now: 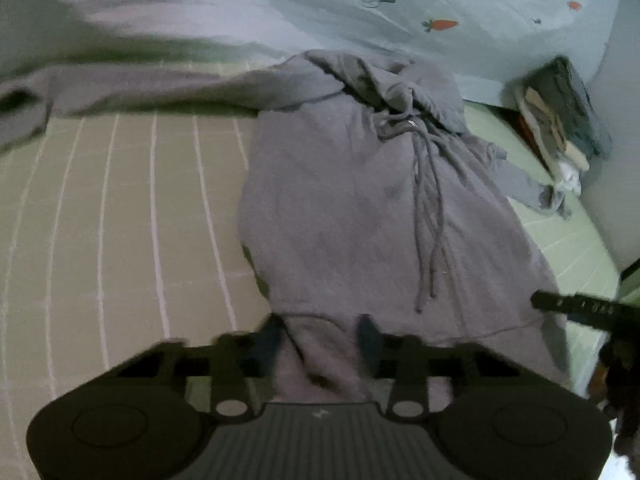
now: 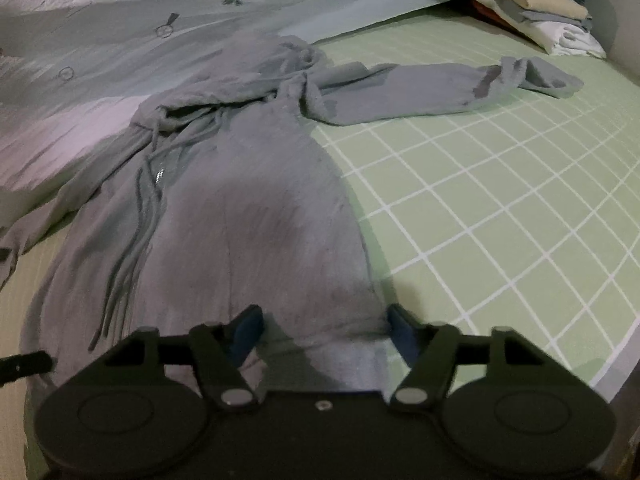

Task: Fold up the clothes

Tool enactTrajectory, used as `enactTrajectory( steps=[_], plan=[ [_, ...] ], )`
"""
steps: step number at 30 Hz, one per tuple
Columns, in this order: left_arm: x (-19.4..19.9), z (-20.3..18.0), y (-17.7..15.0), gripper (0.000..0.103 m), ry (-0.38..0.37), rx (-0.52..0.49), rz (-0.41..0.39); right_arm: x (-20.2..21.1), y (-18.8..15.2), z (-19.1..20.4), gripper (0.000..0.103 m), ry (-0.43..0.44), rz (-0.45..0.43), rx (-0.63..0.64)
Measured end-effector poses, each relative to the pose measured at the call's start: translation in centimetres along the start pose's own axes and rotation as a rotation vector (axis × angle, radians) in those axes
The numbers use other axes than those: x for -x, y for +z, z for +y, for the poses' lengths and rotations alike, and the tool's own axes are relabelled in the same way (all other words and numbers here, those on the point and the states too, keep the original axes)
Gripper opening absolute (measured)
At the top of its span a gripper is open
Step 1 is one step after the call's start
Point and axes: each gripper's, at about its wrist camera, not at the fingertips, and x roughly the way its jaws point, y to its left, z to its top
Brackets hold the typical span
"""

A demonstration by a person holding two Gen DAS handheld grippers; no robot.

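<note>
A grey hoodie (image 1: 360,208) lies front-up on the green checked bed sheet (image 2: 500,208), sleeves spread to either side, hood toward the carrot-print quilt (image 2: 132,12). Both the left gripper (image 1: 322,340) and right gripper (image 2: 324,330) sit at its hem with jaws wide, apparently straddling fabric without gripping. Folded clothes (image 2: 528,4) are stacked at the bed's far corner.

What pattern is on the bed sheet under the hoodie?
Pale green with a grid of thin white lines; the sheet shows best in the right wrist view.
</note>
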Motion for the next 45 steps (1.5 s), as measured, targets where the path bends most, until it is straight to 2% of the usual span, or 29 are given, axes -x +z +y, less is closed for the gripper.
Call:
enactTrajectory(
  steps=[1, 3, 5, 7, 8, 9, 10, 11, 13, 14, 15, 17, 18, 19, 26, 30, 32, 33, 34, 35, 36, 37, 38, 40, 41, 42, 43, 44, 45],
  plan=[
    [0.1, 0.3, -0.2, 0.017, -0.014, 0.037, 0.008, 0.1, 0.0, -0.2, 0.018, 0.020, 0.015, -0.008],
    [0.3, 0.8, -0.4, 0.013, -0.046, 0.113, 0.026, 0.8, 0.2, -0.5, 0.015, 0.072, 0.021, -0.046],
    [1.3, 2.0, -0.1, 0.012, -0.149, 0.273, 0.044, 2.2, 0.8, -0.3, 0.014, 0.102, 0.005, -0.054],
    [2.8, 4.7, 0.5, 0.011, -0.401, 0.540, 0.010, 4.2, 1.9, -1.4, 0.013, 0.216, -0.042, -0.183],
    [3.4, 5.6, 0.4, 0.011, -0.477, 0.625, -0.003, 4.9, 2.0, -2.2, 0.013, 0.264, -0.058, -0.257],
    [4.0, 5.6, 0.3, 0.012, -0.432, 0.607, -0.001, 5.6, 2.1, -3.1, 0.013, 0.306, -0.073, -0.328],
    [4.6, 5.7, 0.2, 0.012, -0.386, 0.588, 0.001, 5.7, 2.2, -3.3, 0.014, 0.284, -0.061, -0.317],
    [5.1, 5.7, 0.2, 0.013, -0.333, 0.564, 0.007, 5.7, 2.3, -3.5, 0.016, 0.249, -0.045, -0.289],
    [4.4, 5.3, -0.3, 0.016, -0.160, 0.475, 0.072, 4.5, 2.1, -2.8, 0.035, 0.139, 0.013, -0.184],
    [3.9, 5.2, -0.5, 0.016, -0.087, 0.448, 0.101, 3.9, 1.9, -2.6, 0.035, 0.077, 0.030, -0.152],
    [3.8, 5.2, -0.6, 0.022, -0.061, 0.434, 0.105, 3.5, 1.7, -2.3, 0.038, 0.053, 0.040, -0.134],
    [3.8, 5.0, -0.6, 0.043, -0.028, 0.403, 0.088, 3.1, 1.5, -2.2, 0.052, 0.043, 0.025, -0.137],
    [3.9, 4.8, -0.5, 0.058, -0.020, 0.386, 0.071, 2.9, 1.4, -2.1, 0.060, 0.036, 0.013, -0.143],
    [4.0, 4.6, -0.4, 0.063, -0.012, 0.369, 0.054, 2.7, 1.3, -2.1, 0.062, 0.033, 0.009, -0.144],
    [1.2, 2.8, 1.6, 0.063, -0.001, 0.224, 0.048, 0.2, 1.1, -0.4, 0.063, 0.000, 0.028, -0.111],
    [0.0, 1.2, 1.7, 0.060, -0.029, 0.145, 0.050, -0.2, 1.4, 0.5, 0.062, -0.033, 0.023, -0.052],
    [-0.5, 0.6, 1.7, 0.052, -0.030, 0.108, 0.056, -0.5, 1.7, 0.6, 0.062, -0.048, 0.020, -0.044],
    [-0.6, 0.4, 1.7, 0.036, -0.027, 0.093, 0.062, -0.7, 1.8, 0.6, 0.062, -0.057, 0.019, -0.044],
    [-0.9, 0.5, 1.8, 0.028, -0.036, 0.101, 0.076, -0.7, 1.9, 0.7, 0.060, -0.046, 0.023, -0.038],
    [-0.9, 0.9, 1.8, 0.026, -0.065, 0.133, 0.086, -0.6, 2.0, 0.8, 0.053, -0.032, 0.029, -0.030],
    [-0.9, 1.4, 1.8, 0.021, -0.096, 0.167, 0.096, -0.5, 2.1, 0.9, 0.025, -0.018, 0.035, -0.023],
    [-0.5, 1.9, 2.0, 0.018, -0.148, 0.218, 0.100, -0.4, 2.2, 1.0, 0.014, -0.004, 0.040, -0.016],
    [-0.1, 2.5, 2.2, 0.017, -0.205, 0.272, 0.102, -0.3, 2.3, 1.1, 0.013, 0.010, 0.046, -0.009],
    [1.4, 4.5, 2.9, 0.013, -0.407, 0.439, 0.064, 2.0, 3.0, 0.6, 0.011, 0.103, 0.007, -0.081],
    [2.2, 5.6, 2.8, 0.013, -0.463, 0.517, 0.039, 3.3, 3.3, 0.0, 0.011, 0.167, -0.018, -0.146],
    [3.0, 6.5, 2.8, 0.013, -0.504, 0.583, 0.016, 3.8, 3.4, -0.5, 0.011, 0.170, -0.026, -0.168],
    [3.5, 6.8, 2.9, 0.014, -0.437, 0.559, 0.007, 4.2, 3.5, -1.0, 0.011, 0.161, -0.031, -0.183],
    [3.7, 6.6, 3.0, 0.016, -0.325, 0.484, 0.018, 4.5, 3.5, -1.5, 0.012, 0.152, -0.036, -0.197],
    [3.2, 6.2, 2.8, 0.023, -0.224, 0.416, 0.053, 3.9, 3.5, -1.5, 0.014, 0.131, -0.012, -0.173]
  ],
)
